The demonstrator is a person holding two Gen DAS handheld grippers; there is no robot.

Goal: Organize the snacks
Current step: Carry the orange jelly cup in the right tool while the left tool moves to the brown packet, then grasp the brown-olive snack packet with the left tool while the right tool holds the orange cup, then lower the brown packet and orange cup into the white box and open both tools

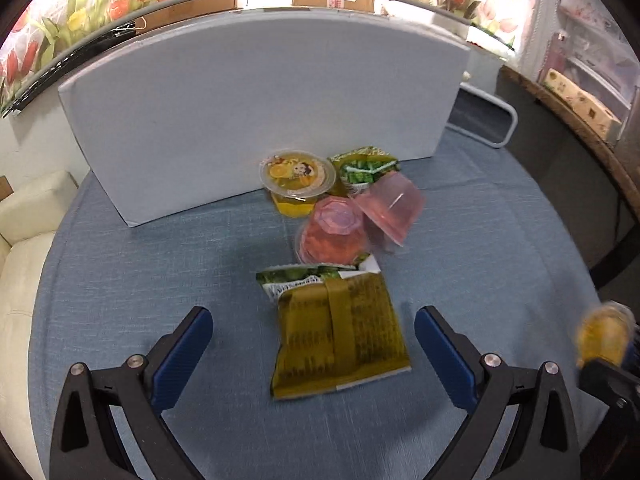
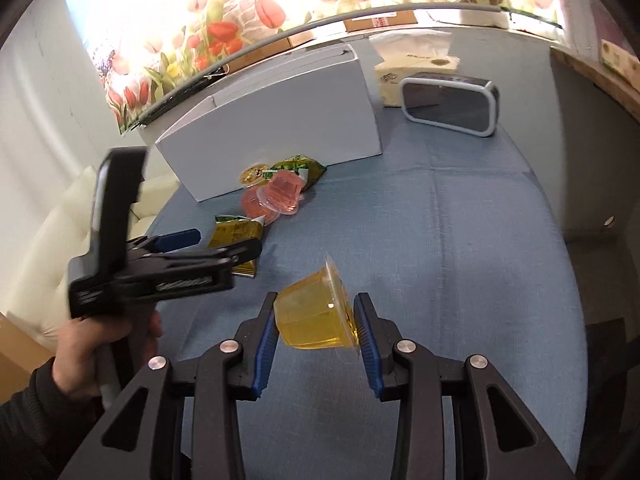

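Note:
My left gripper (image 1: pixel 313 322) is open, its blue pads on either side of a yellow-green snack packet (image 1: pixel 340 340) lying on the blue tablecloth. Beyond it lie two pink jelly cups (image 1: pixel 332 236) (image 1: pixel 390 206), an orange jelly cup (image 1: pixel 296 178) and a green packet (image 1: pixel 366 166), all in front of a white box (image 1: pixel 256 112). My right gripper (image 2: pixel 316 320) is shut on a yellow jelly cup (image 2: pixel 314 314), held tilted above the cloth. That cup shows blurred at the right edge of the left wrist view (image 1: pixel 602 336). The left gripper (image 2: pixel 216 246) shows in the right wrist view.
A white box (image 2: pixel 280 112) stands at the back of the round table (image 2: pixel 480 240). A white-rimmed dark clock (image 2: pixel 450 106) and a tissue pack (image 2: pixel 416 68) sit behind it to the right. A cream sofa (image 1: pixel 24 232) lies off the table's left edge.

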